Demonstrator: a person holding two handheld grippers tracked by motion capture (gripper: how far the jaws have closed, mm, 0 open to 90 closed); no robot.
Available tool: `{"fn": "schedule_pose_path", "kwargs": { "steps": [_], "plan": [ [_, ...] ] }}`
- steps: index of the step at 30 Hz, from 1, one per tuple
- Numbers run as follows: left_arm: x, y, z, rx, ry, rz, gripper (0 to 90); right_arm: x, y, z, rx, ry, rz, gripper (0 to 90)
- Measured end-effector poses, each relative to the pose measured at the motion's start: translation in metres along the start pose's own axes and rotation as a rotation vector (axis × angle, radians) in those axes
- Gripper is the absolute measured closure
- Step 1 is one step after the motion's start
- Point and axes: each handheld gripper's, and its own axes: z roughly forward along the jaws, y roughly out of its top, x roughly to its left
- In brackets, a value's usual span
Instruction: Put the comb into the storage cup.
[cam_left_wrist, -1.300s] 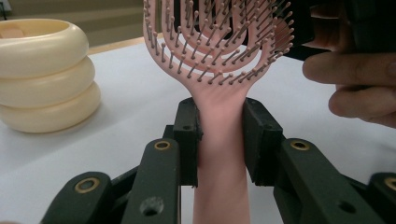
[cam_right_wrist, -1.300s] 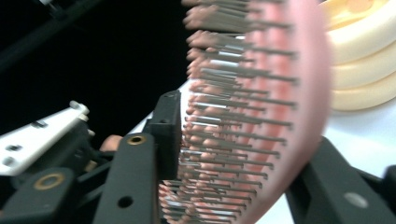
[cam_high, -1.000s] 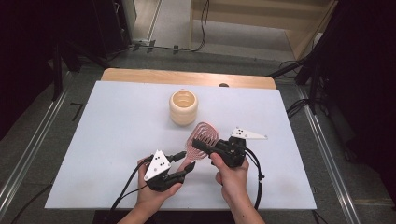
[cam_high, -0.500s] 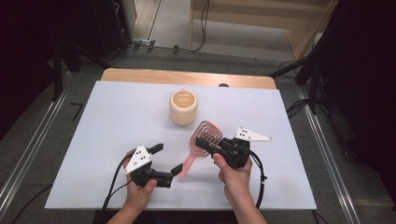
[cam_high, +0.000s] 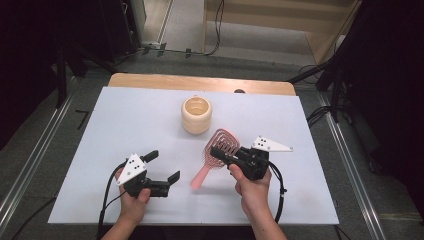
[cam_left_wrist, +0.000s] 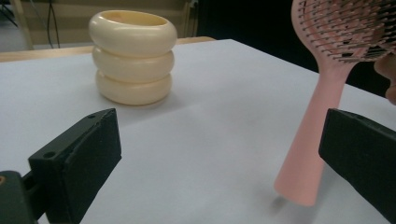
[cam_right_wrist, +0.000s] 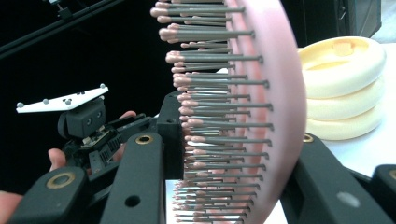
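Observation:
A pink hairbrush (cam_high: 202, 176) slants across the middle of the white table (cam_high: 125, 120), handle pointing down and to the left. My right gripper (cam_high: 219, 152) is shut on its bristled head (cam_right_wrist: 261, 116). My left gripper (cam_high: 162, 166) is to the left of the handle, apart from it. Its jaws have just been opening and stand wide, with nothing between them. From the left gripper view the handle (cam_left_wrist: 322, 107) rises at the right, its tip just over the table. A cream ribbed cup (cam_high: 196, 115) stands upright behind the brush.
The cup (cam_left_wrist: 132, 56) is well ahead of the left jaws, with bare table between. A wooden strip (cam_high: 200, 82) borders the far edge of the table. Cables trail from both grippers toward the near edge.
The left gripper has let go of the brush handle, opened wide and moved left, away from it. The right gripper and the brush have stayed in place.

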Motion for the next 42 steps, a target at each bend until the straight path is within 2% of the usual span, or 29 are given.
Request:
{"fn": "schedule_pose_path", "kwargs": {
  "steps": [6, 16, 28, 42],
  "plan": [
    [0.012, -0.002, -0.012, -0.005, 0.026, 0.000, 0.0, -0.001, 0.001, -0.001, -0.005, -0.005, -0.009, 61.7],
    [0.026, -0.005, -0.030, -0.018, 0.064, 0.047, 0.0, -0.004, 0.006, -0.008, -0.020, -0.029, -0.014, 61.7],
    [0.049, -0.008, -0.055, -0.030, 0.129, 0.026, 0.0, -0.007, 0.010, -0.012, -0.002, -0.057, -0.048, 61.7],
    [0.064, -0.011, -0.077, -0.035, 0.176, 0.011, 0.0, -0.013, 0.019, -0.019, -0.018, -0.086, -0.056, 61.8]
  ]
}}
